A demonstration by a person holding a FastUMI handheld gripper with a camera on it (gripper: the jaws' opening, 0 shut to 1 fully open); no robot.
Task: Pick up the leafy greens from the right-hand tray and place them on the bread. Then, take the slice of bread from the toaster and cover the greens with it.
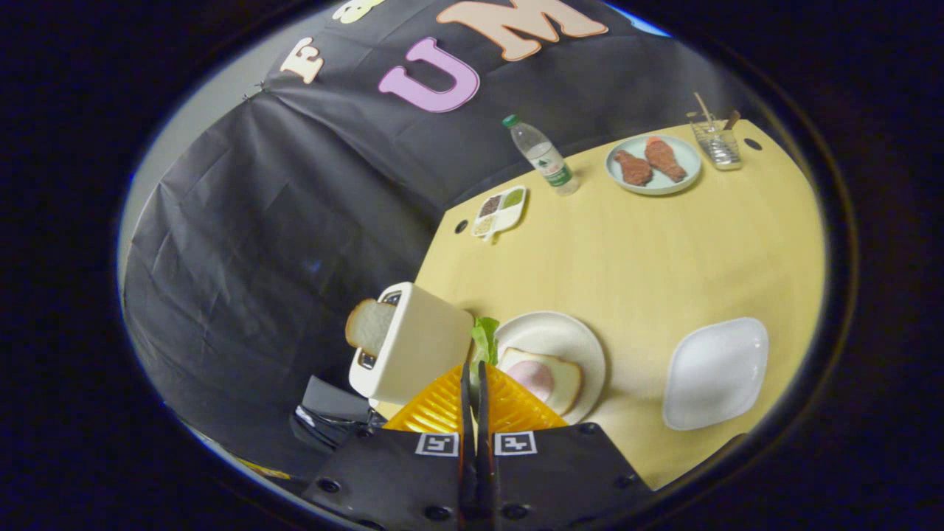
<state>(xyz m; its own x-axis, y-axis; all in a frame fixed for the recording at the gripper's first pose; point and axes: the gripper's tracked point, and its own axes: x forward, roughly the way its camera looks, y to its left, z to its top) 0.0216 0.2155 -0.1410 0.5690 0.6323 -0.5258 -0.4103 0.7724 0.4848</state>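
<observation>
My gripper [476, 366] is shut, its orange fingers [436, 410] pressed together on the leafy greens [484, 339], which stick out just ahead of the tips. The greens hang over the gap between the white toaster [420, 346] and the round plate [560, 335]. On that plate lies a slice of bread [562, 385] topped with a pink round of ham [532, 376], just to the right of the fingertips. A second bread slice [369, 324] stands out of the toaster's slot. The white square tray [715, 372] sits further right with nothing on it.
Across the yellow table [627, 251] stand a water bottle [543, 155], a plate [686, 158] with two fried pieces [649, 164], a glass [717, 141] holding sticks, and a small divided dish [500, 210]. The table's edge runs just behind the toaster.
</observation>
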